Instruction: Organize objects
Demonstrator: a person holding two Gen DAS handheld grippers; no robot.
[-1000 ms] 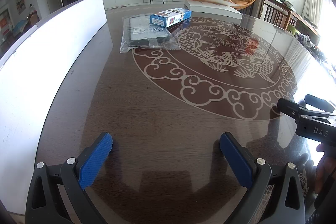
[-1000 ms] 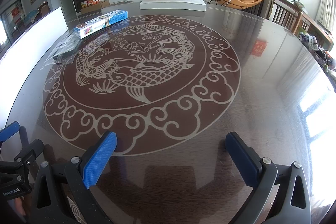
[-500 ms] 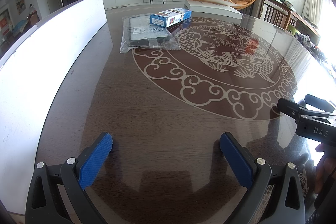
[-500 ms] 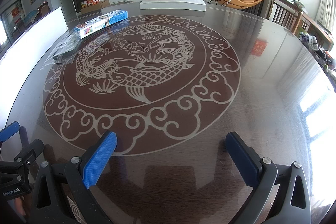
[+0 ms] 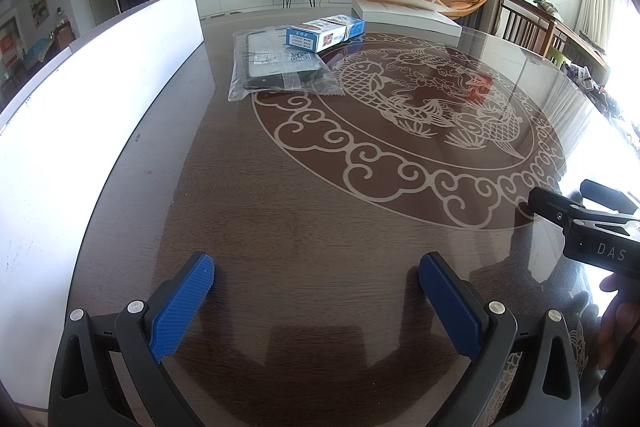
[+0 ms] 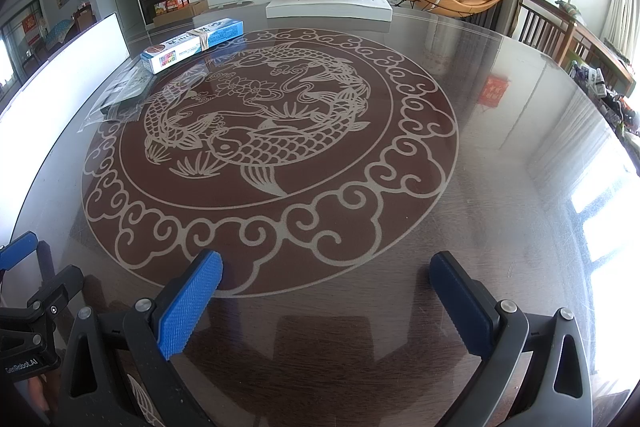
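My left hand-held gripper hangs low over the near edge of the counter, its blue pads spread wide with nothing but bare dark wood between them. My right hand-held gripper is the same: jaws wide apart, empty, low over the glossy top just at the near rim of the fish medallion. From the left wrist view, the right tool shows at about 3 o'clock, just beside mine and apart from it, with part of my hand behind it. The things to sort lie well away at the far side. In the left view, a clear bag with a dark flat item inside lies flat at about 12 o'clock, its near corner just over the medallion's scroll border. A blue and white box sits at the bag's far right corner, touching or overlapping it; I cannot tell which. In the right view both are at about 10 o'clock, the box beyond the bag. A large flat white box rests at the counter's far edge, at 12 o'clock. A tall white board stands along the left side.
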